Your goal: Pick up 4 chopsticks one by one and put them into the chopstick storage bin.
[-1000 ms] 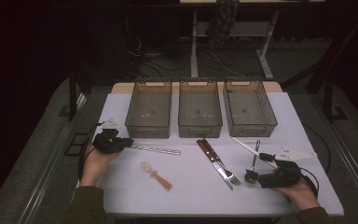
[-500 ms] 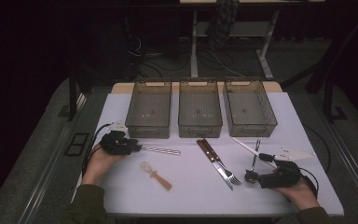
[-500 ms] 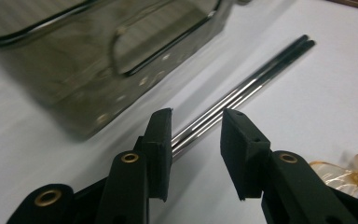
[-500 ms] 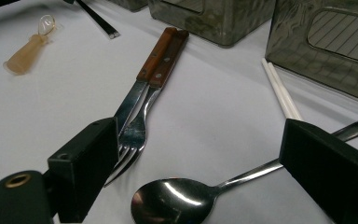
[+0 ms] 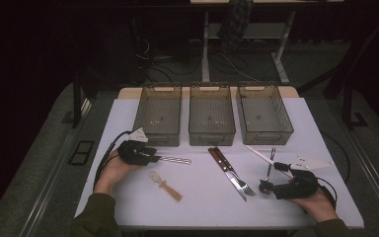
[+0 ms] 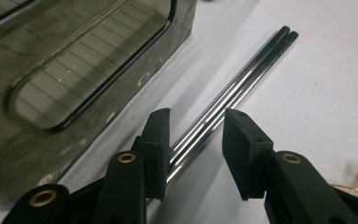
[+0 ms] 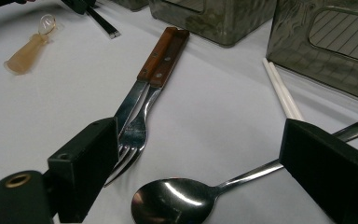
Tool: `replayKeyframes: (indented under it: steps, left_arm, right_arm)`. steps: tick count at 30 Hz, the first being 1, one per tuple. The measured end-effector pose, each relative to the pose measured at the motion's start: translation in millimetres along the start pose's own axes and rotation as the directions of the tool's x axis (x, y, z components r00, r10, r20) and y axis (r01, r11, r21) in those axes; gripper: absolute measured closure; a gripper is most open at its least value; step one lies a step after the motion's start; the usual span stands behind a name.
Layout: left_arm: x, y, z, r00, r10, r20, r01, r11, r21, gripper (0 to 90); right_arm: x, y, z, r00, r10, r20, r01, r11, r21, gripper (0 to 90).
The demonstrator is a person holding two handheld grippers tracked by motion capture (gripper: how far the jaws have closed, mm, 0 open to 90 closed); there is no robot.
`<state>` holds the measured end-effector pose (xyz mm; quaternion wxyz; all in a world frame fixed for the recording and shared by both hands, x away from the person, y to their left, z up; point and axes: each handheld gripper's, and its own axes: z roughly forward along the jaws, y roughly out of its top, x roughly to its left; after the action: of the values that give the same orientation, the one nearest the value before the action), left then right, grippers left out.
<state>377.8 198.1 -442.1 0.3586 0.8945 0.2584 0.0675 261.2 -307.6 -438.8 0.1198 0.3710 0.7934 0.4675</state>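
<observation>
1. My left gripper [image 6: 193, 135]: jaws apart, straddling the near end of a pair of metal chopsticks [image 6: 242, 79] lying on the table [image 5: 207, 197], just beside the left bin [image 6: 51, 70]. Not yet clamped.
2. My right gripper [image 7: 191, 172]: jaws wide apart, a spoon [image 7: 168, 203] lying between them.
3. Fork [image 7: 137, 135] and knife [image 7: 147, 74] side by side near the spoon; white chopsticks [image 7: 282, 93] close by.

Three bins [image 5: 211, 118] stand behind metal chopsticks [image 5: 175, 159], fork [image 5: 237, 177], and spoon [image 5: 267, 175].

left tool [image 6: 193, 135]: black jaws, brass screws | right tool [image 7: 205, 172]: black | sleeves: olive
</observation>
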Motion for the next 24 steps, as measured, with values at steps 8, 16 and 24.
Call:
replayKeyframes:
  steps: [8, 16, 24]
  left_arm:
    - [-1.4, -0.3, 2.3, 0.9997, 0.023, -0.007, -0.023, 0.9997, 0.011, 65.8]
    - [-4.9, 0.5, 2.1, 0.9991, 0.042, -0.003, -0.042, 0.9989, 0.020, 68.0]
    - [-9.1, 1.0, 0.3, 0.9982, 0.060, 0.004, -0.060, 0.9972, 0.043, 69.9]
  right_arm:
    - [0.2, -0.2, -0.3, 1.0000, 0.001, 0.000, -0.001, 1.0000, 0.001, 11.7]
    - [0.6, -0.2, -0.2, 1.0000, 0.001, -0.001, -0.001, 1.0000, 0.001, 11.7]
    - [0.8, -0.4, -0.7, 1.0000, 0.004, -0.002, -0.004, 1.0000, 0.002, 11.7]
